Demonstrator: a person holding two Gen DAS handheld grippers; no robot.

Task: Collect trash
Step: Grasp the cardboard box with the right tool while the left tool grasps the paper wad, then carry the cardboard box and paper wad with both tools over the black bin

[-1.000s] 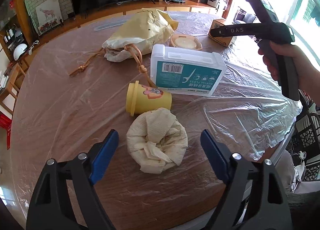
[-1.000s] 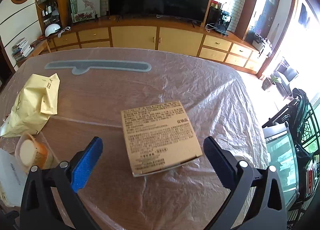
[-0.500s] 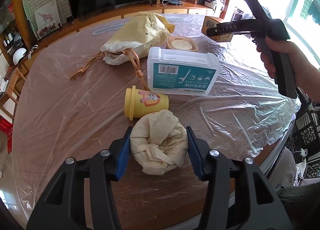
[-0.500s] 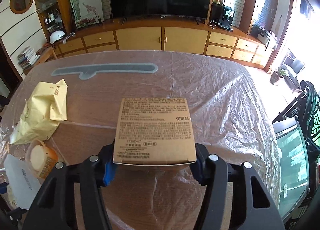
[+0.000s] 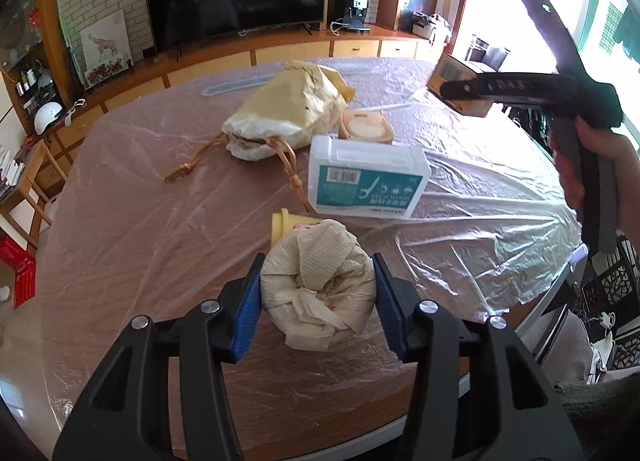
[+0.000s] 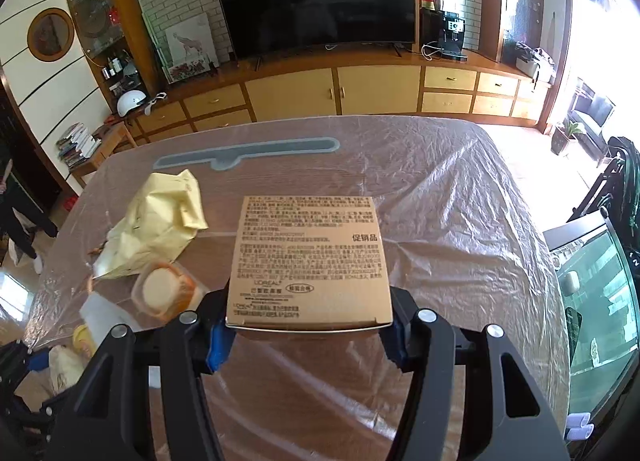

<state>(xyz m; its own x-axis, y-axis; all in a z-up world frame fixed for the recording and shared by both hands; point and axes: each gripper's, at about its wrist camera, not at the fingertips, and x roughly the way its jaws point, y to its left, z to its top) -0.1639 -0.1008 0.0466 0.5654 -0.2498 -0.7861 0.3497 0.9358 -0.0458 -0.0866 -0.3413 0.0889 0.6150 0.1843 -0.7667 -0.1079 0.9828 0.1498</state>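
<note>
My left gripper is shut on a crumpled cream paper wad, its blue pads pressing both sides, lifted slightly off the table. Behind the wad lies a small yellow cup on its side. My right gripper is shut on a flat brown cardboard box with printed text on top, held above the table. In the left wrist view that box shows at upper right in the right gripper, with a person's hand on the handle.
The round table wears clear plastic film. On it lie a yellow paper bag with cord, a white dental floss box and a small lidded tub. A TV and cabinets stand behind; chairs stand at the right.
Both grippers closed from wide open: the left on the paper wad, the right on the cardboard box. Both have since risen a little with their loads.
</note>
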